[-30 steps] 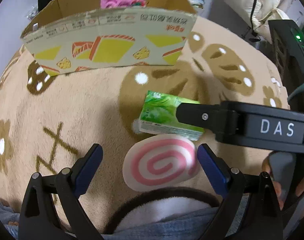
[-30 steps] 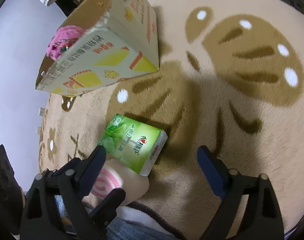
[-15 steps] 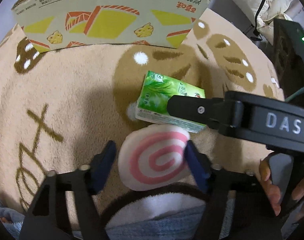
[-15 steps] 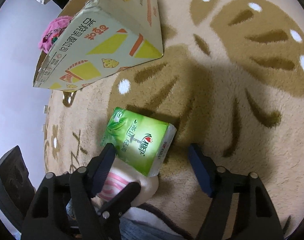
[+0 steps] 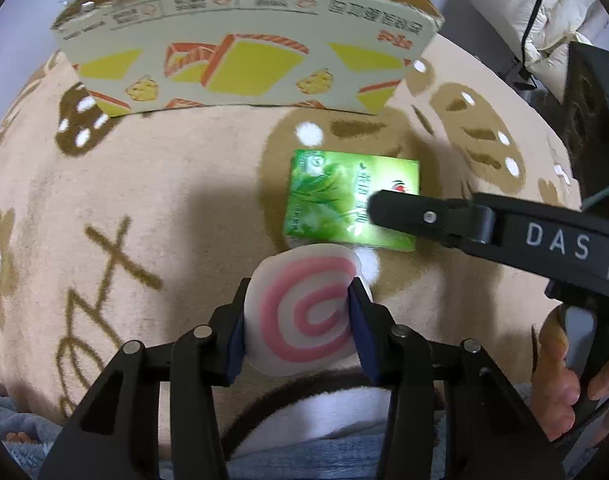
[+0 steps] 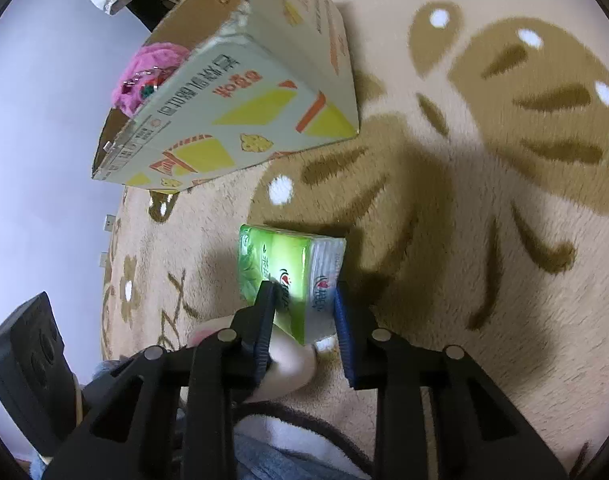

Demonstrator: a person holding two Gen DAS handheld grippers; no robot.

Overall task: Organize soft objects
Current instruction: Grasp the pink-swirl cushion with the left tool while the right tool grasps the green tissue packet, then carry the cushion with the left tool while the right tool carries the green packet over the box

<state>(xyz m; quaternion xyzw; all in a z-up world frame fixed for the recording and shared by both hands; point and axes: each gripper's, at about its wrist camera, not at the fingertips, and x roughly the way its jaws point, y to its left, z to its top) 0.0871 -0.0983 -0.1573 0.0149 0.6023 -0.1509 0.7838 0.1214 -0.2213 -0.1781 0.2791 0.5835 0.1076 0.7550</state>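
Note:
My left gripper [image 5: 298, 316] is shut on a round white cushion with a pink spiral [image 5: 304, 316], low over the rug. My right gripper [image 6: 304, 320] is shut on a green tissue pack [image 6: 282, 268], which also shows in the left wrist view [image 5: 344, 196] just beyond the cushion. The cushion shows as a pale shape under the pack in the right wrist view [image 6: 292, 364]. An open cardboard box [image 5: 240, 68] stands farther back, with a pink fluffy thing [image 6: 148, 72] inside.
A beige rug with brown flower patterns [image 6: 484, 160] covers the floor. A black device [image 5: 596, 92] and white bedding [image 5: 536, 4] lie at the right. The right gripper's arm [image 5: 504, 228] crosses the left wrist view.
Both grippers have shut: the left on the spiral cushion, the right on the green tissue pack. The pack has tipped onto its edge.

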